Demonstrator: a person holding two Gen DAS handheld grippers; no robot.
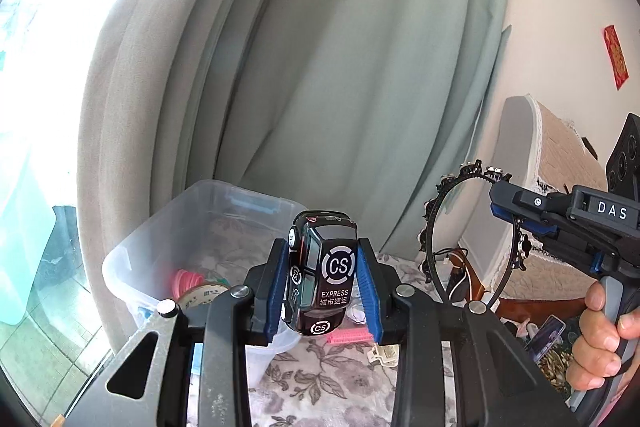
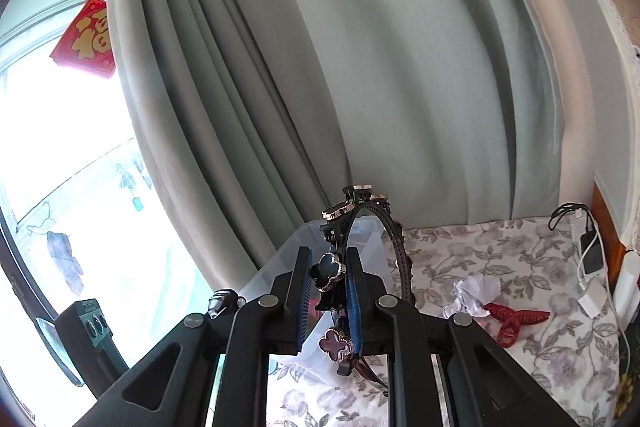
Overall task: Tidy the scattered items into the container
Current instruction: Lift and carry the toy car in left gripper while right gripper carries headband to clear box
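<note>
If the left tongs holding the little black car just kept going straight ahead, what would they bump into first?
Probably the clear plastic bin: the left tongs, shut on the toy car, point slightly past its right wall, so depth is uncertain. Beyond it hangs the grey-green curtain.

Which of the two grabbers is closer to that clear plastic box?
Left. The left gripper, holding the toy car, sits right at the clear box. The right gripper, clamping the headband, hangs farther off to its right.

Black gripper [image 1: 324, 281], blue-padded jaws, seemingly
</note>
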